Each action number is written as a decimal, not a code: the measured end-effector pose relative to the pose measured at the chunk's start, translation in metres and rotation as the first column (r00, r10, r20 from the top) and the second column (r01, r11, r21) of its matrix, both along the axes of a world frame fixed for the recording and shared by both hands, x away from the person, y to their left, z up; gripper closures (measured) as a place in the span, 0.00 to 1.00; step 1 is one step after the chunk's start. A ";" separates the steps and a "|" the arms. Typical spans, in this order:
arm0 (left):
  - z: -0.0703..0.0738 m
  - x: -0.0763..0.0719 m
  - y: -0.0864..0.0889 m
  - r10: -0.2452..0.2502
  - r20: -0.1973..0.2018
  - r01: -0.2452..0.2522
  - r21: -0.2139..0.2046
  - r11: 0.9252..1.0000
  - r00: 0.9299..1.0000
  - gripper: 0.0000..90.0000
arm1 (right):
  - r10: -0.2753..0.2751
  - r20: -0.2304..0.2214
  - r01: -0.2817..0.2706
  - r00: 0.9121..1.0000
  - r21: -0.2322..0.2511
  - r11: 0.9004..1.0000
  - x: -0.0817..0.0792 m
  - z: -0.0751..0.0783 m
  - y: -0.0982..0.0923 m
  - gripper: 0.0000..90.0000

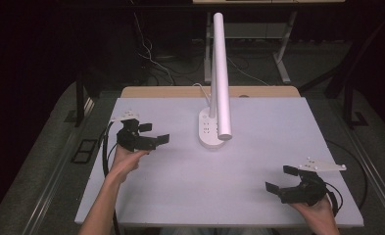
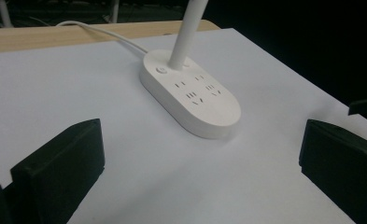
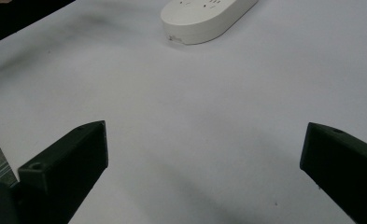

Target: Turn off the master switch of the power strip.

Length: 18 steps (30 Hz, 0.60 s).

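Observation:
A white desk lamp stands mid-table: its oval base [image 1: 209, 130] carries socket holes and a round button, and a long white lamp bar [image 1: 221, 73] rises over it. My left gripper [image 1: 154, 133] hovers left of the base, open, jaws empty and pointing right toward it. In the left gripper view the base [image 2: 190, 95] lies ahead between the wide-apart jaws. My right gripper [image 1: 282, 177] sits near the front right corner, open and empty, pointing left. In the right gripper view the base's end [image 3: 204, 16] shows far ahead.
The white table top [image 1: 180, 186] has a wooden strip [image 1: 170, 91] along its far edge. The lamp's white cord [image 2: 102, 30] runs off the back. Black cables trail from both grippers. Dark floor and desk legs lie beyond.

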<state>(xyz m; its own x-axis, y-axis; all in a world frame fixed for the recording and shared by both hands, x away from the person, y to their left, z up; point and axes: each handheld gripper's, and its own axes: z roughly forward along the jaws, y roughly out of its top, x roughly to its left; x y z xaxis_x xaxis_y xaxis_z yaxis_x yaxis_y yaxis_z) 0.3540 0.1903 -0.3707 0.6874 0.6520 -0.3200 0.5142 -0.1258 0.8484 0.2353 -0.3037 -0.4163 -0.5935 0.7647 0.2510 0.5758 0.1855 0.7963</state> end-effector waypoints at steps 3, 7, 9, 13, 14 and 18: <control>-0.001 -0.010 0.002 0.003 0.002 -0.003 -0.008 1.000 1.000 0.00 | 0.002 0.009 -0.002 1.000 -0.004 1.000 0.000 0.000 0.001 0.00; -0.001 -0.023 0.005 0.001 0.011 -0.001 -0.006 1.000 1.000 0.00 | 0.002 0.001 -0.002 1.000 -0.002 1.000 0.000 0.000 0.002 0.00; 0.000 -0.030 0.005 0.004 0.014 -0.003 -0.009 1.000 1.000 0.00 | 0.006 0.002 -0.006 1.000 -0.007 1.000 0.000 0.000 0.002 0.00; -0.006 -0.044 0.004 -0.001 0.022 0.001 0.008 1.000 1.000 0.00 | 0.005 -0.004 -0.005 1.000 -0.008 1.000 0.000 0.000 0.002 0.00; -0.008 -0.047 0.005 -0.003 0.017 0.002 0.007 1.000 1.000 0.00 | 0.005 -0.001 -0.005 1.000 -0.010 1.000 0.000 0.000 0.002 0.00; -0.017 -0.056 0.008 0.014 0.009 -0.014 -0.004 1.000 1.000 0.00 | 0.008 -0.002 -0.008 1.000 -0.013 1.000 0.000 0.000 0.003 0.00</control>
<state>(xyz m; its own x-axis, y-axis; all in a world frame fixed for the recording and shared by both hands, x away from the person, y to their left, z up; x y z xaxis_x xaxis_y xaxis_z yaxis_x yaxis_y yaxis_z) 0.2976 0.1987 -0.3876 0.6811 0.6604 -0.3161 0.5082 -0.1157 0.8534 0.2353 -0.3009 -0.4167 -0.5990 0.7631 0.2427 0.5761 0.2003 0.7924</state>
